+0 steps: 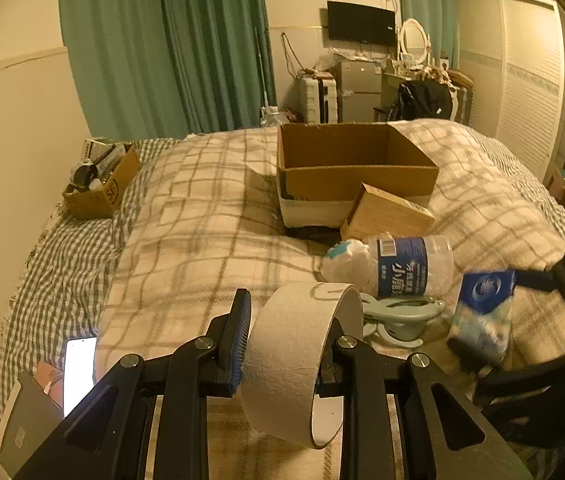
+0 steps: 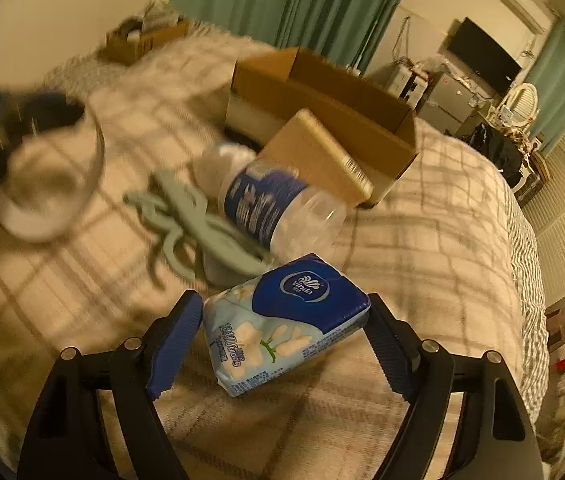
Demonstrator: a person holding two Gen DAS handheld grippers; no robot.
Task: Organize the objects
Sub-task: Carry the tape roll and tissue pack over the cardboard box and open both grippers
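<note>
Tape roll (image 1: 302, 360) sits clamped in the left claw (image 1: 286, 344); right claw (image 2: 278, 340) clamps tissue pack (image 2: 282, 320).

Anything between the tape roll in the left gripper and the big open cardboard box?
Partly. The water bottle and wooden box lie just right of the line from tape roll to cardboard box; the left side is bare blanket.

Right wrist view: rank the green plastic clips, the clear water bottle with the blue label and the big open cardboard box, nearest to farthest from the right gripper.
1. Green plastic clips, ahead, slightly left of the right gripper.
2. Clear water bottle with the blue label, lying just beyond them.
3. Big open cardboard box, farthest back.
</note>
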